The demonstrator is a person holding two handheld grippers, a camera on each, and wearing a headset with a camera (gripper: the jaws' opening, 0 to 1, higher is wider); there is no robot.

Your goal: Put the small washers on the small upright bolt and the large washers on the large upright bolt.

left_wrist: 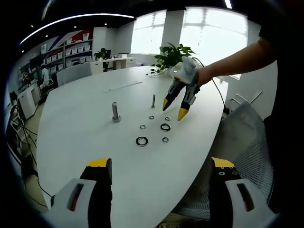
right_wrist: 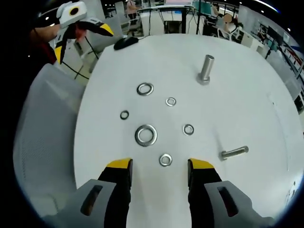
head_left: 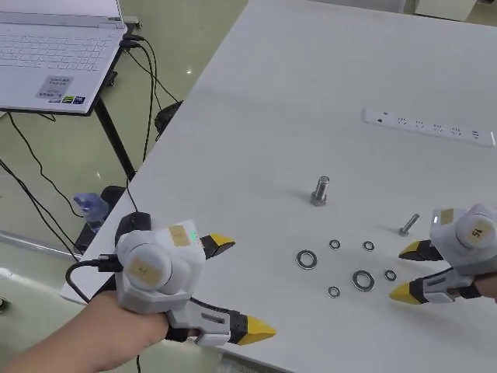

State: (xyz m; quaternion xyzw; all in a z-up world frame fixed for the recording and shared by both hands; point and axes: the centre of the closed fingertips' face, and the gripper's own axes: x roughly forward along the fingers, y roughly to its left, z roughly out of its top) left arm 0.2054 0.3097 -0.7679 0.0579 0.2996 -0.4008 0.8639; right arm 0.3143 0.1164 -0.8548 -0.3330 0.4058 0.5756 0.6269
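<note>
The large upright bolt [head_left: 320, 190] [right_wrist: 205, 70] stands mid-table on its hex head. The small bolt [head_left: 408, 224] [right_wrist: 234, 152] is to its right; I cannot tell whether it stands or lies. Two large washers [head_left: 307, 259] [head_left: 363, 280] and several small washers [head_left: 335, 244] lie flat between the bolts and the near edge. My right gripper [head_left: 404, 272] [right_wrist: 159, 164] is open and low over the table, with one small washer [right_wrist: 165, 159] just ahead between its tips. My left gripper [head_left: 241, 287] [left_wrist: 160, 162] is open and holds nothing, at the near left edge.
A white power strip [head_left: 431, 127] lies at the far right of the white table [head_left: 256, 116]. A laptop [head_left: 54, 47] sits on a stand to the left, with cables hanging below. A black mouse [right_wrist: 126, 42] rests at the table's corner. A mesh chair [left_wrist: 247, 137] stands by the near edge.
</note>
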